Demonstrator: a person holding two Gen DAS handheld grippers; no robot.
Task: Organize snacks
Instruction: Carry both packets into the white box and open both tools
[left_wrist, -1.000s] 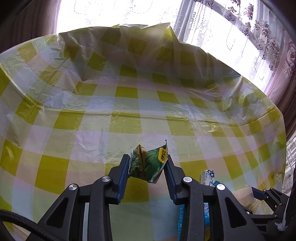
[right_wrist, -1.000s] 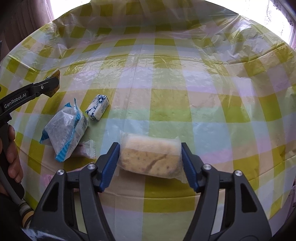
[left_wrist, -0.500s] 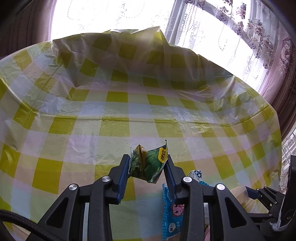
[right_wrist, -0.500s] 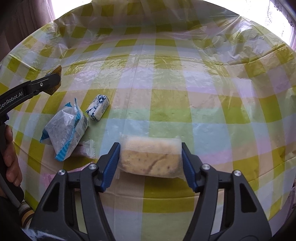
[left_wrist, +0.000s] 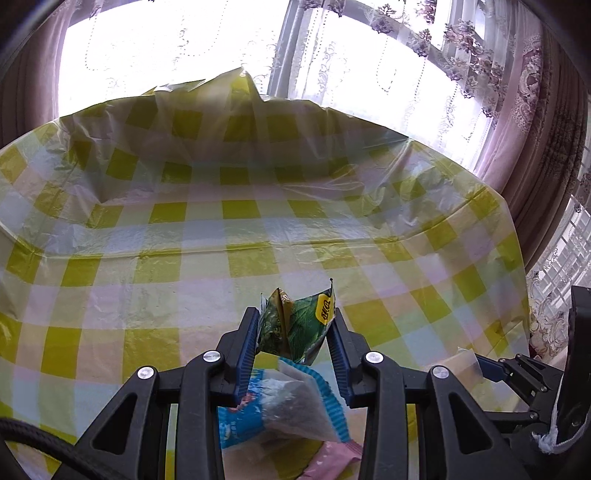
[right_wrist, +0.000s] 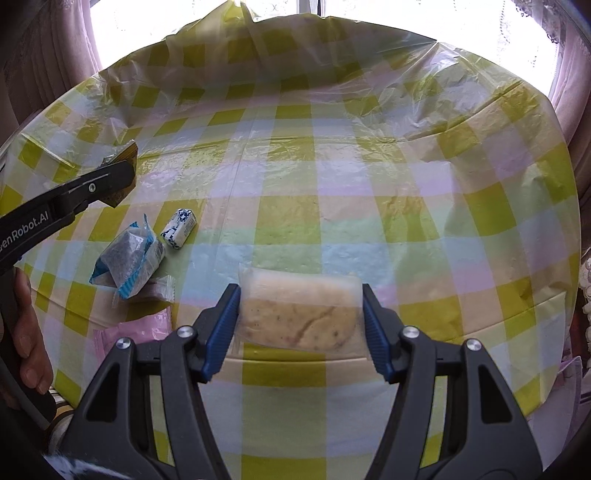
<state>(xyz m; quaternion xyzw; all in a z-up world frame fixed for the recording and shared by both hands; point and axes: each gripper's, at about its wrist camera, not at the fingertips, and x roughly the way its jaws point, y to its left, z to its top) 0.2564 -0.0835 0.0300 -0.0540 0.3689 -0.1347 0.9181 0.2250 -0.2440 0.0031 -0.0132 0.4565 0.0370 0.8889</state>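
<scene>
The checked tablecloth (right_wrist: 332, 177) fills both views, its plastic crumpled and ridged toward the window edge at twelve o'clock. In the right wrist view the right gripper (right_wrist: 300, 319) is clamped on a clear-wrapped bread snack (right_wrist: 299, 314), held crosswise with a pad on each short end; its jaws have just been closing on the pack. At ten o'clock from it lie the loose snacks: a blue-edged packet (right_wrist: 127, 264), a small blue-and-white candy (right_wrist: 179, 229) just beside it, and a pink wrapper (right_wrist: 160, 290) tucked partly under the packet. The left gripper (left_wrist: 293, 334) squeezes a small green pouch (left_wrist: 299, 325), folded between the pads, carried above the blue-edged packet — seen from the other view it sits at nine o'clock, with the person's hand (right_wrist: 27, 332) on its handle. The likely trouble is grip: the bread's slick film is caught only at its ends, so a quick swing could let it twist or slide out, and the crumpled pouch could spring free if the pads ease. Setting either down on the wrinkled plastic may also drag the cloth and shift the loose snacks — I cannot tell where they are meant to go.
</scene>
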